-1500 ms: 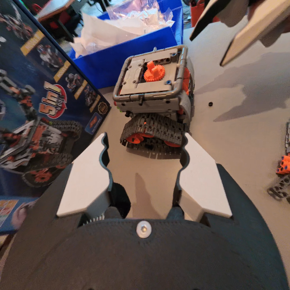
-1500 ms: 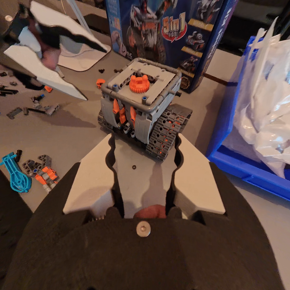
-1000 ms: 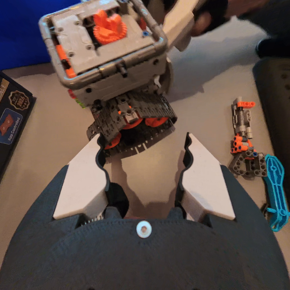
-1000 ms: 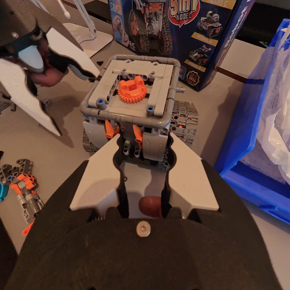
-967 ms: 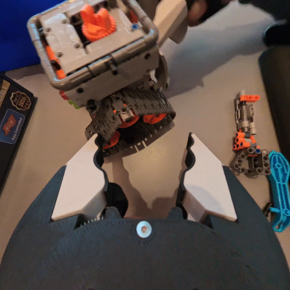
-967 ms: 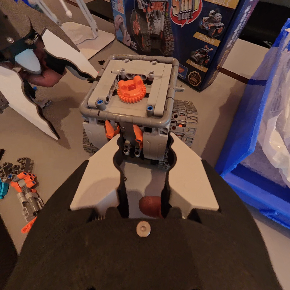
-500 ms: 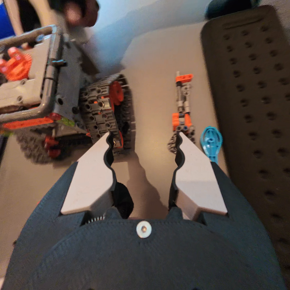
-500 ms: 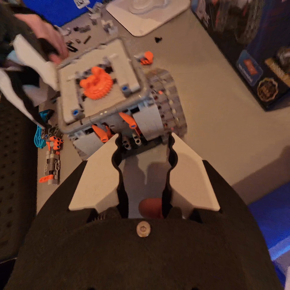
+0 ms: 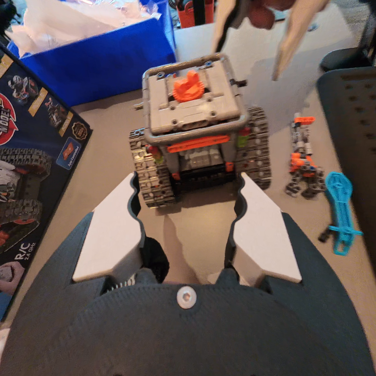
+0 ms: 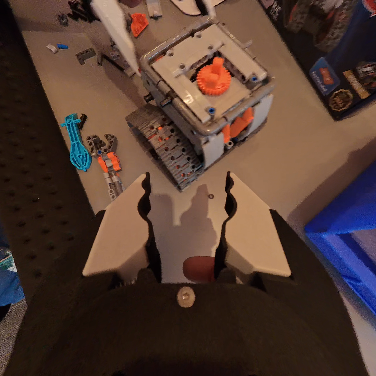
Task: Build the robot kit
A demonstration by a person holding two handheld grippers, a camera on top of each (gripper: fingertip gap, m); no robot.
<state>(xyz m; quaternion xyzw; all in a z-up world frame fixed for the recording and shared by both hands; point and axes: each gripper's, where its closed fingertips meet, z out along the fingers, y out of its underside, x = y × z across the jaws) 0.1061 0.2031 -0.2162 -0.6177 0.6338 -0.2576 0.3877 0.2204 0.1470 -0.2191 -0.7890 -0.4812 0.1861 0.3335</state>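
A grey brick-built tracked vehicle [image 9: 195,130] with an orange gear [image 9: 188,89] on top stands on the beige table [image 9: 203,223]. My left gripper [image 9: 187,179] is open and empty, its tips just short of the vehicle's near end. In the right wrist view the same vehicle [image 10: 203,105] sits ahead, and my right gripper [image 10: 187,175] is open and empty, just short of its track [image 10: 168,150]. The right gripper shows blurred at the top of the left wrist view [image 9: 250,34]; a finger of the left one [image 10: 116,30] touches the vehicle's far corner.
A small orange and grey assembly [image 9: 303,160] and a turquoise tool [image 9: 339,211] lie right of the vehicle, beside a dark perforated mat [image 9: 354,126]. A printed box [image 9: 34,154] stands at the left, a blue bin [image 9: 97,61] behind. Loose parts [image 10: 89,55] lie scattered.
The vehicle has been turned on the table and now shows its end to my left gripper. My right gripper has pulled back from the vehicle and now stands by its track.
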